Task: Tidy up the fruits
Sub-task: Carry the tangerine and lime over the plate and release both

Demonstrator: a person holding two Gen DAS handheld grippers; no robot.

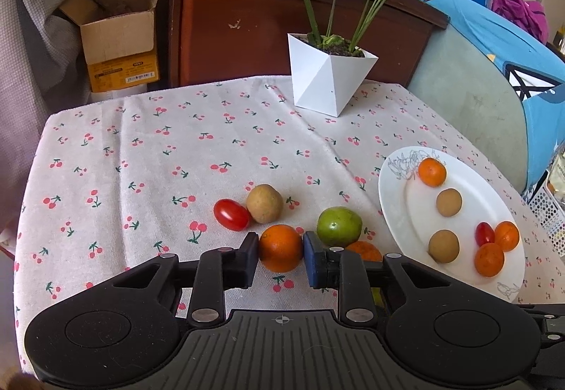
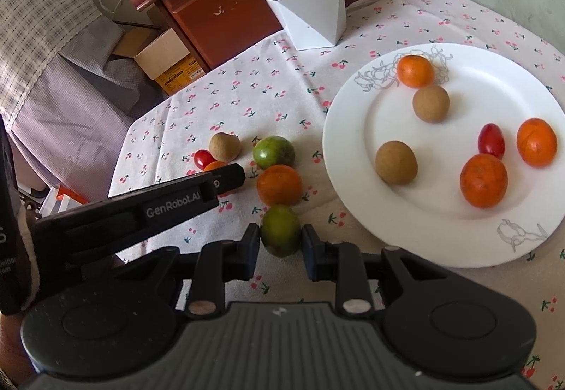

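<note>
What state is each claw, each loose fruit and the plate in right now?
Left claw: shut on an orange.
Right claw: shut on a green fruit.
Cherry tomato: loose on cloth, touching brown fruit.
Second green fruit: loose on cloth.
Second orange: loose on cloth.
Plate: holds six fruits.

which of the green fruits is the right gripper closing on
The near green fruit, sitting between the right gripper fingers. The other green fruit lies farther back on the tablecloth, beyond an orange.
</note>
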